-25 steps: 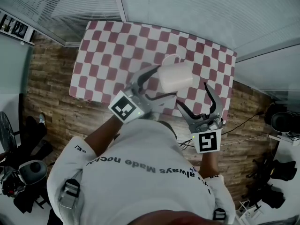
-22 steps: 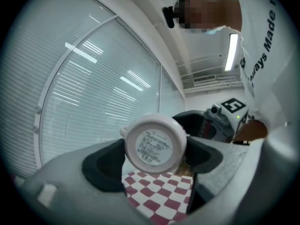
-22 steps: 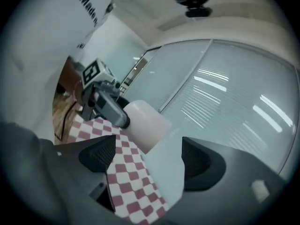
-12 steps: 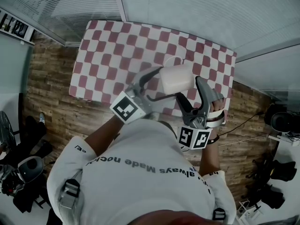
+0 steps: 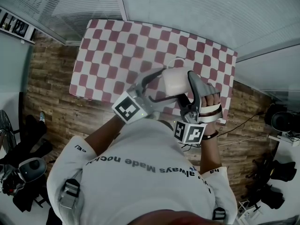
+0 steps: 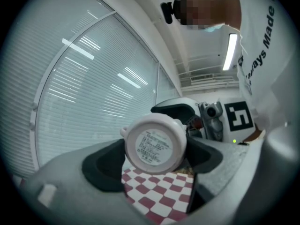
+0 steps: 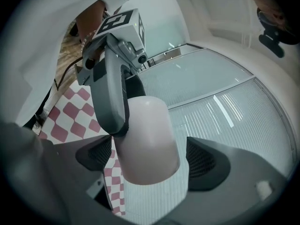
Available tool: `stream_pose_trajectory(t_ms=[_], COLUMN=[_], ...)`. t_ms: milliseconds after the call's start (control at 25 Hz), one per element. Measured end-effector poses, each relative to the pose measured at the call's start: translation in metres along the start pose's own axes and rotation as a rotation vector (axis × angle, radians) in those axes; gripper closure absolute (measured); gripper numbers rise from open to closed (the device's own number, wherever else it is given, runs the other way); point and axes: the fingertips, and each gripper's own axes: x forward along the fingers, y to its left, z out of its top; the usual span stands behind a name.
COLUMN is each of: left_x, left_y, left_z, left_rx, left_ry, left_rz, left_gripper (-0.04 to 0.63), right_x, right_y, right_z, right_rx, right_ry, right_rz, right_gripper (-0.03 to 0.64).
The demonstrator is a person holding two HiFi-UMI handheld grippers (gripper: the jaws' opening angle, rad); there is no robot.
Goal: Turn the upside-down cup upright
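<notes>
cup [image 5: 177,78] aloft over tabletop [image 5: 117,46], lying level, base facing back along my left claw [image 6: 157,161], which is clenched on it | right claw [image 7: 149,158] opening, cup body between its pads, untouched | right looks nearest to regrip and roll it upright

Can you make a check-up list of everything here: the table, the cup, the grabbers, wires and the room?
Surface: checkered table, red and white.
Job's things: white cup, on its side above the table, not yet upright.
Clutter: nothing seen.
Grippers: left gripper clamps the cup; right gripper straddles it, jaws opening, pads not pressing.
Cables: thin cable on the floor at right.
Surroundings: wooden floor, window blinds, dark gear on the floor.
</notes>
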Motion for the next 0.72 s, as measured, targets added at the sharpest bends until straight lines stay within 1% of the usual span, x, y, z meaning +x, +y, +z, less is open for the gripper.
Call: stream_pose_trajectory(t_ms=[120, 360, 440, 720], left_x=[-0.0006, -0.0012, -0.0012, -0.0014], left_y=[-0.0007, 0.0014, 0.0013, 0.0007], left_z=[0.0008, 0.0023, 0.0034, 0.0063], left_rx=[0.000, 0.016, 0.019, 0.017], left_ry=[-0.005, 0.005, 0.003, -0.019], left_rz=[0.000, 0.002, 0.003, -0.007], left_gripper=[0.192, 0.192, 0.192, 0.195], right_x=[0.0007, 0.0030, 0.0032, 0.0038], right_y=[0.0032, 0.0037, 0.0048, 0.0098], right_z=[0.0016, 0.0020, 0.0019, 0.0012], right_rx=[-0.004, 0.051, 0.104, 0.367], right_ry=[-0.004, -0.002, -0.007, -0.043], right_rz=[-0.004, -0.014, -0.011, 0.014], right_gripper=[0.175, 0.187, 0.189, 0.193])
